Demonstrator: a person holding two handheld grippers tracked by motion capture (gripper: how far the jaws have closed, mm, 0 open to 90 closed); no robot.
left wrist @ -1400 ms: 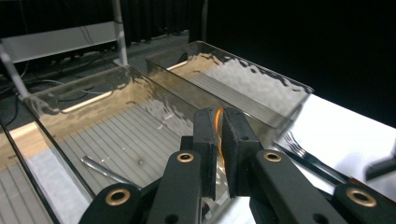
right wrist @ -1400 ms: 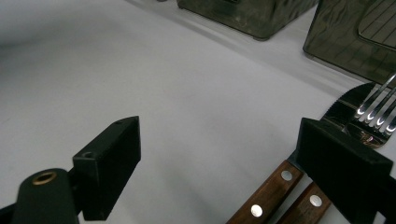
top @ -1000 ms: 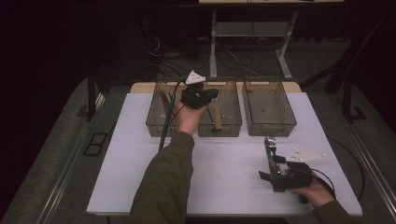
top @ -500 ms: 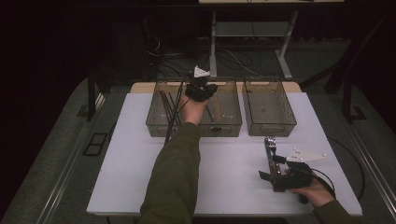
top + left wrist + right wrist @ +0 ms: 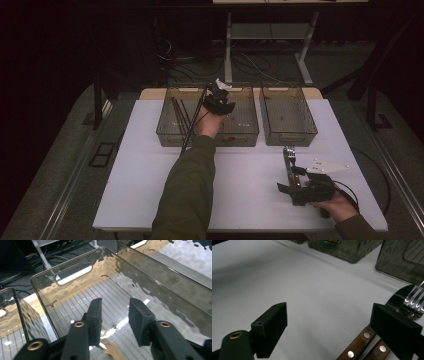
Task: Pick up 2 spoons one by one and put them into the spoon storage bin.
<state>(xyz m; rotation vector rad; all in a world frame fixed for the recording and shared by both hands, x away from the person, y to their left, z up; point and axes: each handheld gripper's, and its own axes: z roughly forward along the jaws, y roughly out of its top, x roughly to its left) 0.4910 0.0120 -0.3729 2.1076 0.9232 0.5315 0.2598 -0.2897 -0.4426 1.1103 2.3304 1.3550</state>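
My left gripper [image 5: 220,100] reaches into the middle clear bin [image 5: 247,131]. In the left gripper view its jaws [image 5: 116,306] have just been opening; they stand apart with nothing between the pads. Below them a tan wooden-handled piece [image 5: 113,351] lies on the bin's ribbed floor. My right gripper [image 5: 292,180] rests open on the white table near the front right. Beside it lie a fork [image 5: 415,297] and a knife [image 5: 398,300] with riveted wooden handles [image 5: 359,342]; the right pad sits over those handles without closing on them.
Three clear bins stand in a row at the back of the white table [image 5: 150,175]. The left bin [image 5: 167,132] holds thin dark sticks, and the right bin [image 5: 287,117] is beside the middle one. A dark floor and a stand lie beyond.
The left hand has shifted a little right and lower into the middle bin. A brown-handled piece that hung from its jaws now lies in the bin. The right hand has kept still.
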